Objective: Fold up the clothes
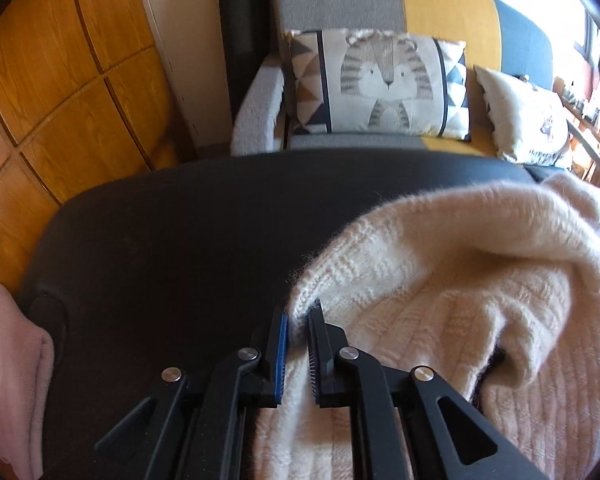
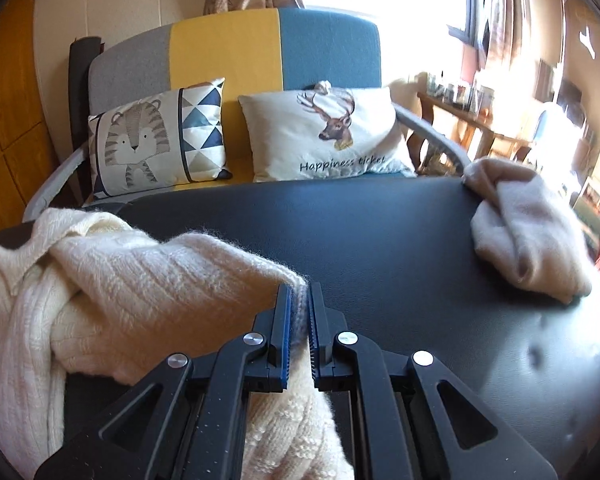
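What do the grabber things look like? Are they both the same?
Yes. The left hand-held gripper and right hand-held gripper both have black plastic linkage arms with round silver pins, triangular cut-outs, and blue ridged strips on the inner faces of their fingers.

Right gripper pinching a cream sweater over the black table.

The right gripper [image 2: 298, 320] has its jaws closed on a fold of the sweater [image 2: 140, 280], whose knit bunches up off the table [image 2: 379, 240] to the left of the gripper and trails back beneath it. On the table's far right corner lies a beige garment [image 2: 527, 232], crumpled, well apart from the sweater. Behind the table stands a sofa [image 2: 236, 52] in grey, yellow and blue panels, with a tiger cushion [image 2: 156, 140] on its left and a deer cushion [image 2: 323, 136] beside that.
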{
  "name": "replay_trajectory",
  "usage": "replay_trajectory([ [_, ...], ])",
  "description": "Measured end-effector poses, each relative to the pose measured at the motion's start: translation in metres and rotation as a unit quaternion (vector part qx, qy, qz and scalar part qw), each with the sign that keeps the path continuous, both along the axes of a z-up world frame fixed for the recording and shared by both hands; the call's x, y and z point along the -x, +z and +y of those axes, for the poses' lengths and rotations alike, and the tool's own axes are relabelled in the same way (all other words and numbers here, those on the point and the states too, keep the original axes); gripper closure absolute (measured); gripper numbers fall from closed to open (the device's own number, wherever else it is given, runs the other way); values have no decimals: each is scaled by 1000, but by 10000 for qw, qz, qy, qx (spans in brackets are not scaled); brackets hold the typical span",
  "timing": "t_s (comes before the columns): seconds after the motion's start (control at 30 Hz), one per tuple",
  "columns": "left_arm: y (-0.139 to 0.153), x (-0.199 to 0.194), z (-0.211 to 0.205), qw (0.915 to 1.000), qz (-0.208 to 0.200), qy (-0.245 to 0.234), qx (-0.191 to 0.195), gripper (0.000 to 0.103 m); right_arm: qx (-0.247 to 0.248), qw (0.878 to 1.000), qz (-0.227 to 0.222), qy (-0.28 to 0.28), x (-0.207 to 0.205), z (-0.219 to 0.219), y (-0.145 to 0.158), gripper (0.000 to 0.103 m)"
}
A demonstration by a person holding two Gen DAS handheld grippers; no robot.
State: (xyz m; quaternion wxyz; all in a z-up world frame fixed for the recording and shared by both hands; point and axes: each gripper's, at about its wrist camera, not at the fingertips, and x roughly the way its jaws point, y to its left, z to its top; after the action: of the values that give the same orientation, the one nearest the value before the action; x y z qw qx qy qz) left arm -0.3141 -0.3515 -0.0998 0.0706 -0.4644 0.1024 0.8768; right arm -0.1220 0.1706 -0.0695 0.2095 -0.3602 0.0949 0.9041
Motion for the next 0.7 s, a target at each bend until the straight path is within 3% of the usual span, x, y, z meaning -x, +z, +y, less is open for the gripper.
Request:
replay_trajectory([
  [0.17, -28, 3, 8, 9992, -177, 44, 356, 88, 349, 9990, -242, -137, 13, 11, -29, 95],
  [0.3, -31, 5, 2, 9995, -159, 165, 217, 86, 497, 9979, -351, -241, 16, 16, -46, 95],
  [0.37, -31, 7, 1, 9994, -199, 184, 195, 86, 579, 9974, -289, -316, 13, 17, -44, 95],
  [0.5, -28, 6, 1, 9993, -219, 218, 218, 86, 745, 9960, -101, -492, 6, 18, -34, 82],
  [0.7, -4, -7, -7, 9981, -84, 572, -231, 86, 957, 9924, 249, -733, -8, 17, -14, 81],
])
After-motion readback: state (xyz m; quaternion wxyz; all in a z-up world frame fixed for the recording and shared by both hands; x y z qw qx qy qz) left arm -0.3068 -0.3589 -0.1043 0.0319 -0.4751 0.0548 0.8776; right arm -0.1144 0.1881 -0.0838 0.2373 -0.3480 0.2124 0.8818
